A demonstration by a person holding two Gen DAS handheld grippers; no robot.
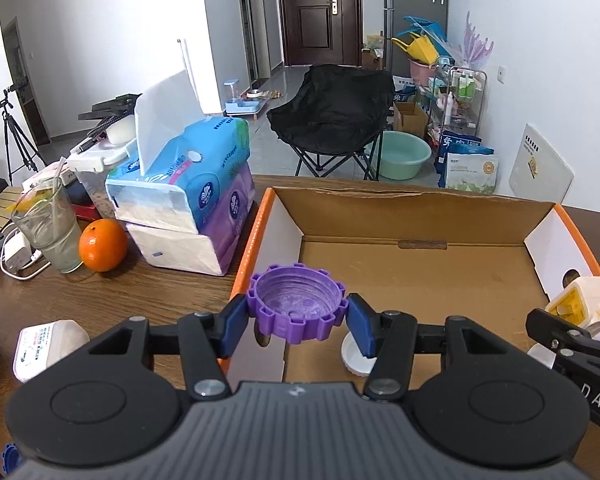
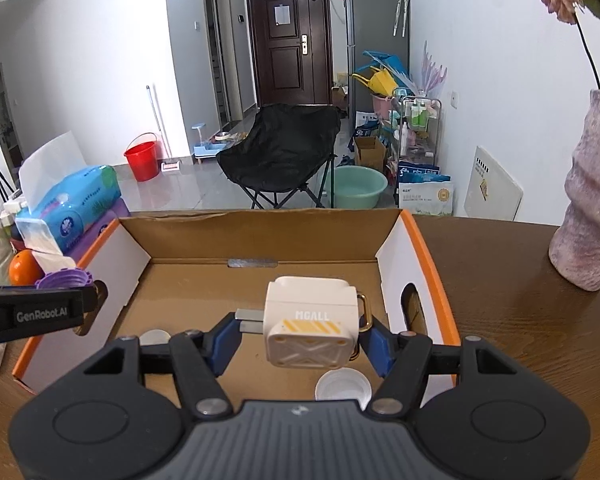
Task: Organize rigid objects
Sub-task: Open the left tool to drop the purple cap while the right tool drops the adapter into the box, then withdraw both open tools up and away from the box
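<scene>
Purple cap [image 1: 298, 304] is sitting clamped in the left gripper [image 1: 298, 316], hovering over the box [image 1: 420, 216] at its left wall, ready to drop in. Right gripper [image 2: 300, 336] is gripping the white charger [image 2: 312, 320] above the box floor, near a white lid [image 2: 342, 388].

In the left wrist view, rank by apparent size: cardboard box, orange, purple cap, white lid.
1. cardboard box
2. purple cap, though it sits nearest the camera, between the left gripper pads
3. orange, close to the cap
4. white lid, partly hidden
</scene>
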